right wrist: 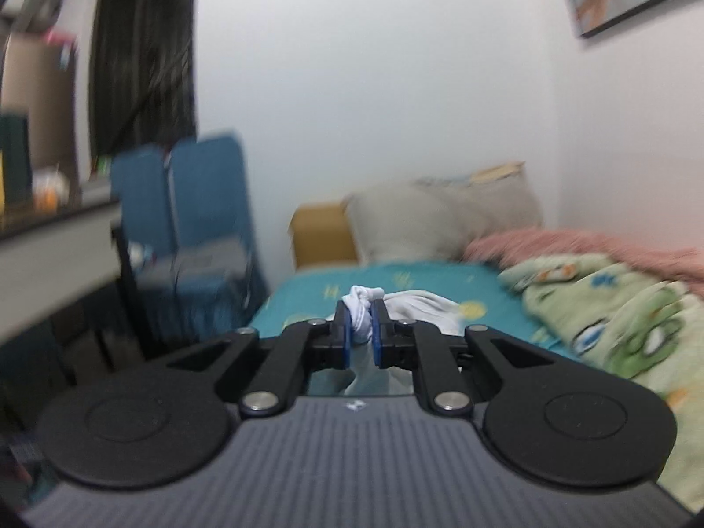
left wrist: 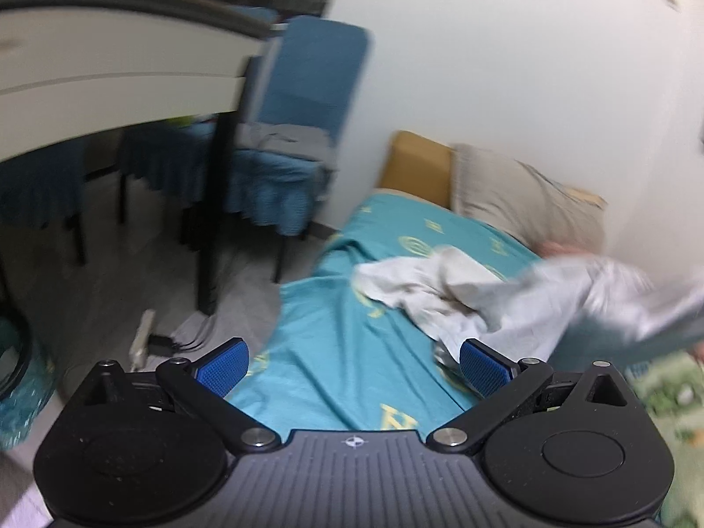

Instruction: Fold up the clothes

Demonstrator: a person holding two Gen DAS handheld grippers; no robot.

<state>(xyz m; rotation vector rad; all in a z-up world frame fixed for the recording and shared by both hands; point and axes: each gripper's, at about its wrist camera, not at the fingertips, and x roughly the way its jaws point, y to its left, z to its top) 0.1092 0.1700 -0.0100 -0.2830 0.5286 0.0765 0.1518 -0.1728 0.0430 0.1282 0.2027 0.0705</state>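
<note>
No writing legible; right claw (right wrist: 361, 330) pinches white garment (right wrist: 358, 308); left claw (left wrist: 352, 369) agape.

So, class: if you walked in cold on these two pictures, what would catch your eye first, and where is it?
First, the white garment bunched between the shut jaws of the right gripper, with the rest trailing over the teal bedsheet. Next, the left gripper held wide open above that sheet. Behind, a blue chair stands beside the bed.

White garment (left wrist: 444, 290), teal yellow-patterned sheet (left wrist: 343, 343)
</note>
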